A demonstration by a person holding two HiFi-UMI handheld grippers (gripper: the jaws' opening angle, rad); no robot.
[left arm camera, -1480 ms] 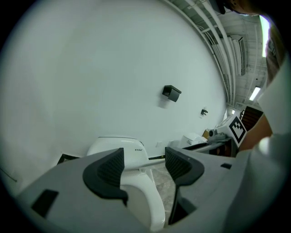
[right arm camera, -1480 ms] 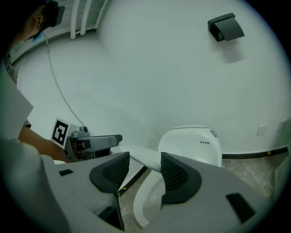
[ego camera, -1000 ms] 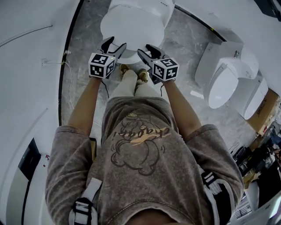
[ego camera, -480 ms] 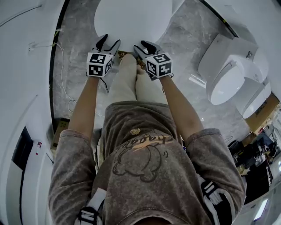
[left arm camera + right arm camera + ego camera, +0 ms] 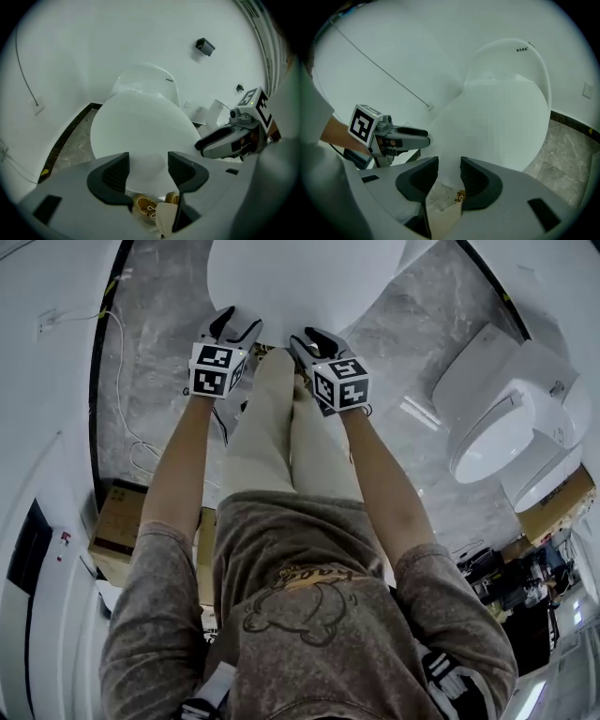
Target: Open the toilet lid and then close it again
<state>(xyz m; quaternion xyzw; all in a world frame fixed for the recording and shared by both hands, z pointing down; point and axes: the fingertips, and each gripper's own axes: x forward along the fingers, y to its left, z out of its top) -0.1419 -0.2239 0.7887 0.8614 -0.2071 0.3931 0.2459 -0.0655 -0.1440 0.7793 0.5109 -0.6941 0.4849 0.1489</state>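
Note:
The white toilet lid [image 5: 300,282] lies down flat over the bowl at the top of the head view. Both grippers are at its front rim. My left gripper [image 5: 234,326] is open, and in the left gripper view [image 5: 147,168] the front edge of the lid [image 5: 140,126] shows in the gap, clear of both pads. My right gripper [image 5: 309,341] sits just to its right. Its jaws are closing, and in the right gripper view [image 5: 449,174] the edge of the lid [image 5: 501,126] lies between them with a gap on each side.
A second toilet [image 5: 497,427] stands at the right on the marble floor. A cardboard box [image 5: 117,521] and a loose cable [image 5: 122,381] lie by the left wall. The person's shoes [image 5: 145,206] stand right under the lid's front edge.
Both grippers have come down and forward to the lid's front rim. The right gripper's jaws have narrowed. The lid has stayed down.

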